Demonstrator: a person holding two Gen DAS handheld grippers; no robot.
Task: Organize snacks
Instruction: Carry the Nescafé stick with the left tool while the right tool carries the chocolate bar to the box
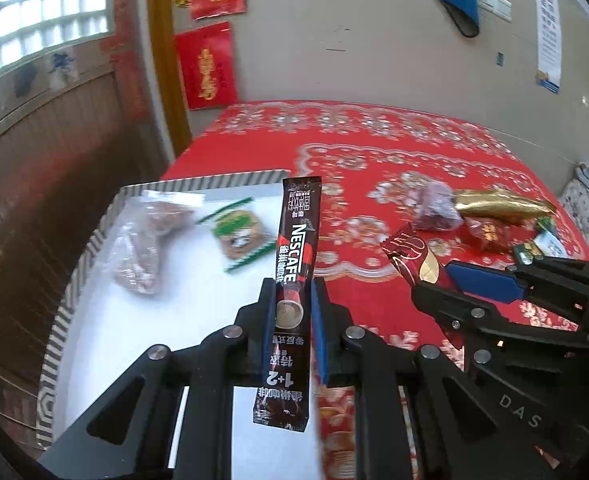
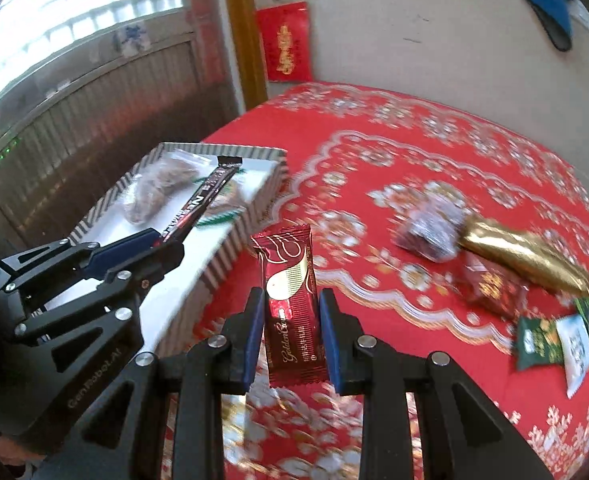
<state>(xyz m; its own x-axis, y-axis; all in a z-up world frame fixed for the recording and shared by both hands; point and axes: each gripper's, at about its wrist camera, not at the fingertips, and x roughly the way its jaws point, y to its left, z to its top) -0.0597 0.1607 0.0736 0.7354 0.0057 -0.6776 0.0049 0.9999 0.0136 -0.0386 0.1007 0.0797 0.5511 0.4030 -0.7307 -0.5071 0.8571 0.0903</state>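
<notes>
The left tool (image 1: 292,300) is closed on a Nescafé stick (image 1: 292,280), which is gripped near its middle between the blue pads and stands nearly upright, its top tilted slightly right. It is held above the near right part of a striped tray (image 1: 94,240), pointing steeply downward. Two clear bags (image 1: 150,240) of brown snacks and a green-edged packet (image 1: 240,236) are seen lying in the tray.

The right tool (image 2: 292,312) is closed on a red bar (image 2: 292,300), which is clamped at mid-length and stands upright. It is held above the red tablecloth (image 2: 374,160), just right of the tray's near corner, and is likewise angled downward. The two tools are kept side by side, close together.

Farther right on the table, a purple packet (image 2: 434,232), a gold packet (image 2: 526,256), a small red packet (image 2: 490,284) and green-and-white packets (image 2: 554,340) are left lying in a loose cluster.
</notes>
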